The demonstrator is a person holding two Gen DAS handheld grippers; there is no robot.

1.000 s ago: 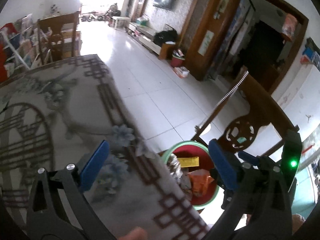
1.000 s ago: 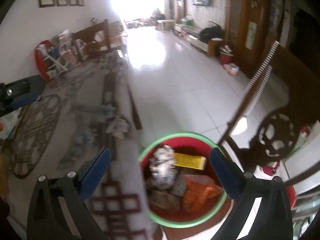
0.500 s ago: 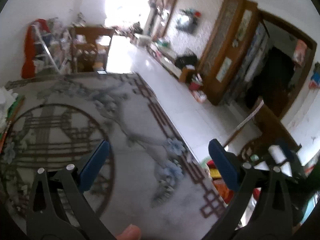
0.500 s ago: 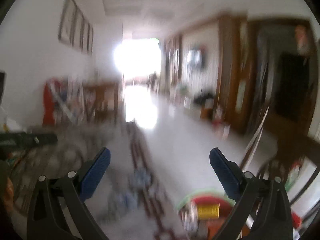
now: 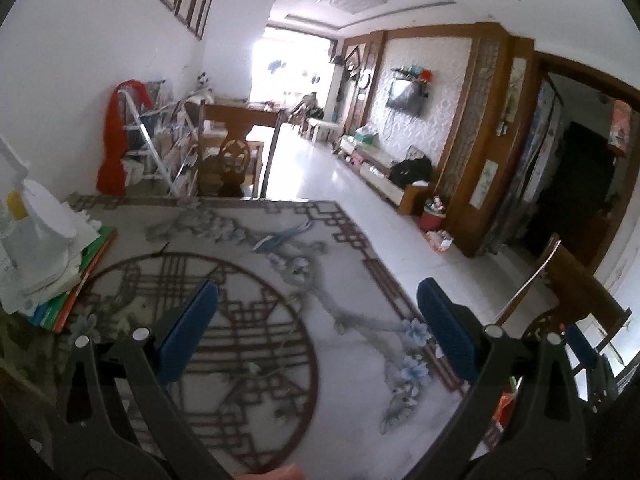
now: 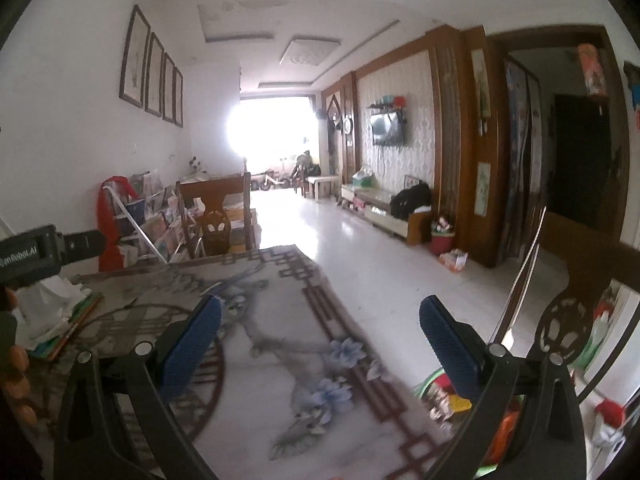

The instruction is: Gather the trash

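Note:
My left gripper is open and empty above the patterned tabletop. My right gripper is open and empty, held over the table's right edge. A green-rimmed red trash bin with wrappers and crumpled paper in it stands on the floor beside the table, low between the right gripper's fingers. Only an orange sliver of the bin shows in the left wrist view. No loose trash shows on the tabletop in either view.
A stack of papers and books lies at the table's left side. Wooden chairs stand at the far end and at the right. A small red bin stands by the far wall.
Both grippers have tilted up and away from the trash bin. The bin has slid from the middle of the right wrist view to its lower right. Both grippers stay open.

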